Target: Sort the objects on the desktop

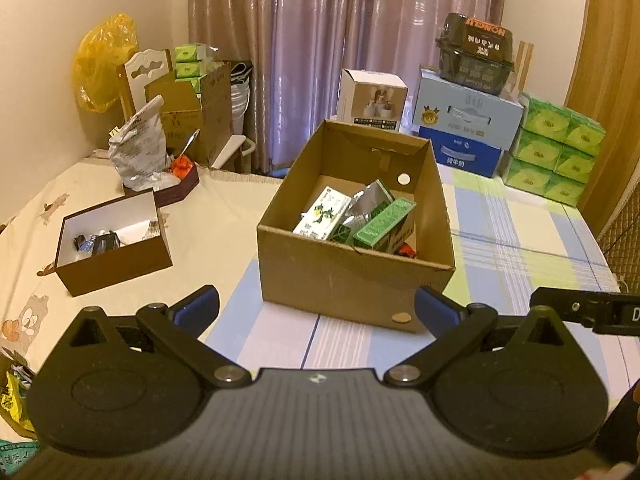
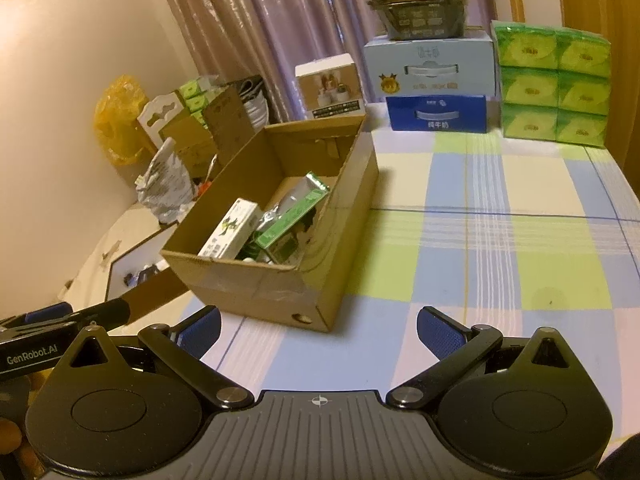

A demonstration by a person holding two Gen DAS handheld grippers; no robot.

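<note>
An open cardboard box stands mid-table and holds a white and green carton, a green patterned carton and a silver foil pouch. My left gripper hovers open just in front of the box, nothing between its blue pads. My right gripper is open too, over the checked cloth to the box's right front. Left of the big box sits a small brown box with a white inside and a few small items.
Along the far edge stand a white carton, stacked blue milk cases under a dark Honey box, and green tissue packs. A crumpled silver bag and cardboard boxes crowd the back left. Snack wrappers lie near left.
</note>
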